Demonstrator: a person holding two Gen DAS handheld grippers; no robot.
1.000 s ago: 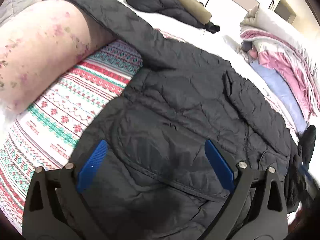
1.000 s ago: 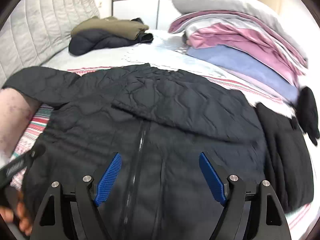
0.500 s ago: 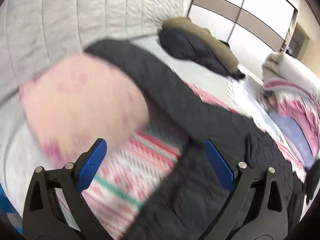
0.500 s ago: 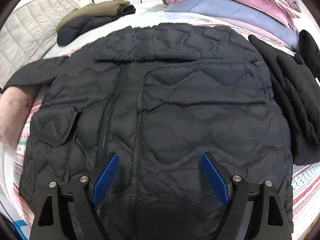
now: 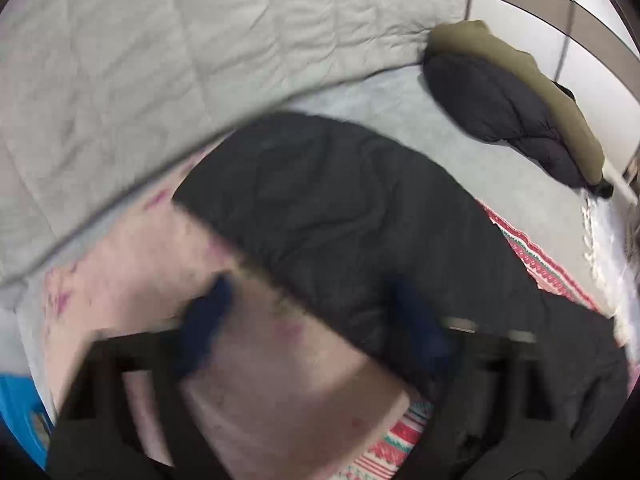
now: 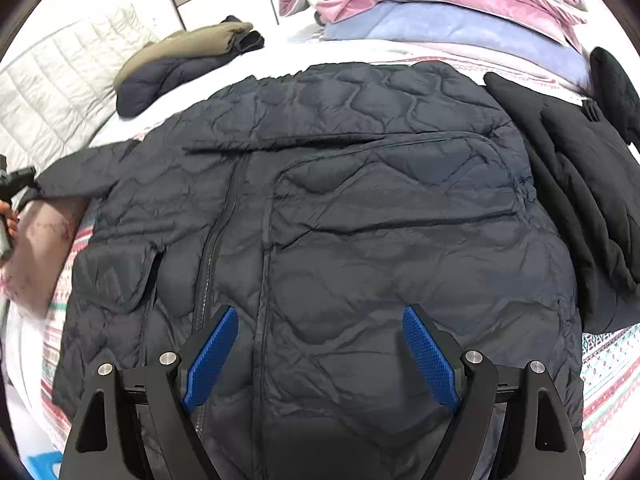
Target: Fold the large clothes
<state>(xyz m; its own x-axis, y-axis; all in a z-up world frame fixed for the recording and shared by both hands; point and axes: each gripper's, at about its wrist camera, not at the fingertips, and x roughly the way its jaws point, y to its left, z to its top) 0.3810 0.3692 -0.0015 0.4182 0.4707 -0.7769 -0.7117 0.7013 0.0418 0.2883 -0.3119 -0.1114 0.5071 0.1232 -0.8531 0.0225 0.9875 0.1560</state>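
1. Seeing the jacket lying flat and front up on the blanket, zipper closed, hem near, collar far.
2. Hovering with the right gripper above the near hem, fingers wide apart, gripping nothing.
3. Holding the left gripper at the far left, over the end of the sleeve; fingers apart although very blurred, one over the sleeve and one over the pillow. Not being able to tell if touching the cloth.
4. Risking to pinch the pillow together with the cuff, because of the sleeve resting directly on it; then dragging the pillow when folding inward.
5. Risking to catch only the top layer of the puffy quilted cloth, so slipping out halfway and leaving the sleeve crooked.
6. Risking to shift the whole body of the jacket when pulling the sleeve across, since pressing nothing down with the right gripper; wrinkling around the pocket flap as a probable result.
7. Risking to push the jacket against the black garment touching its right edge, and mixing the two.
8. Risking less with the folded pile and the bedding stack, both lying well apart at the far side.
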